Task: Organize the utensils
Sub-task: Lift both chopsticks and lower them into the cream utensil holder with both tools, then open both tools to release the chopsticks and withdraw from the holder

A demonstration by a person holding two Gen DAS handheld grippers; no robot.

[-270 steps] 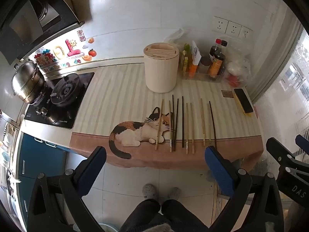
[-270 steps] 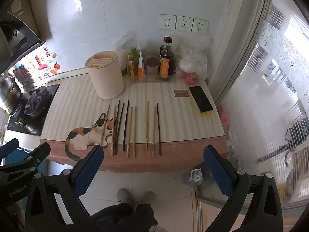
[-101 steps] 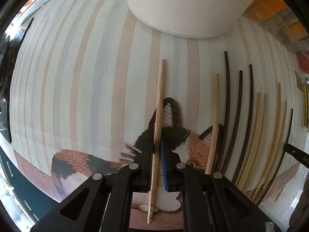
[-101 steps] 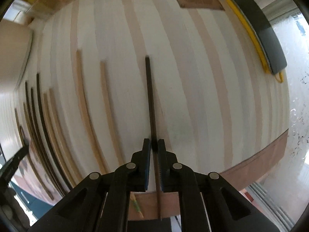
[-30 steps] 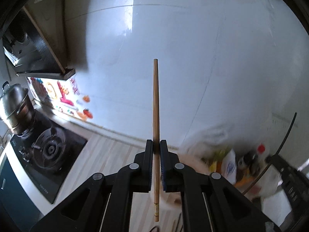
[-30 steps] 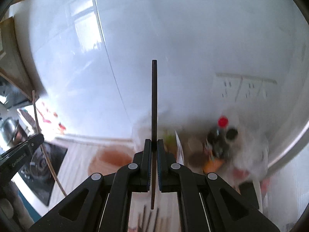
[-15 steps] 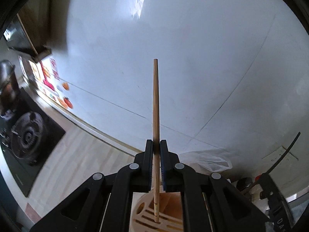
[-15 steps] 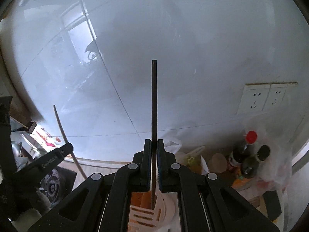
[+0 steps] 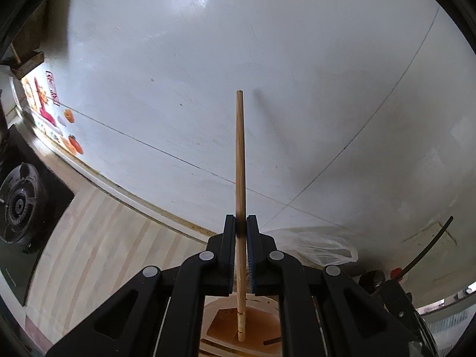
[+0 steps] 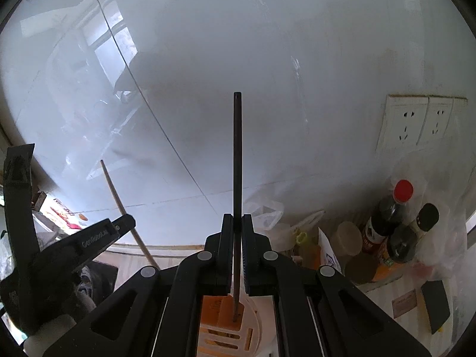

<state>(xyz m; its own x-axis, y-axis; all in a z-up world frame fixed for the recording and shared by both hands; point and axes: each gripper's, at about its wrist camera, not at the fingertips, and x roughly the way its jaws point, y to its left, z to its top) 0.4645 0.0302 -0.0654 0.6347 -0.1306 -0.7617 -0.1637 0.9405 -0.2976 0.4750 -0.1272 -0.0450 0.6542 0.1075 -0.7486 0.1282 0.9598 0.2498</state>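
Chopsticks clamped upright, one in each of my claws

Left gripper [image 9: 241, 230] pinches the wooden chopstick [image 9: 240, 160]; right gripper [image 10: 237, 227] pinches the dark chopstick [image 10: 237, 154]; holder [image 10: 238, 327] below both.

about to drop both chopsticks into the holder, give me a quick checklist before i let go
1. Left gripper jaws clamped on the light wooden chopstick: ok.
2. Right gripper jaws clamped on the dark chopstick: ok.
3. Light chopstick's lower end over the holder opening: ok.
4. Dark chopstick's lower end over the holder's large opening: ok.
5. Tips already inside the openings: cannot tell.
6. Grippers apart from each other: ok.
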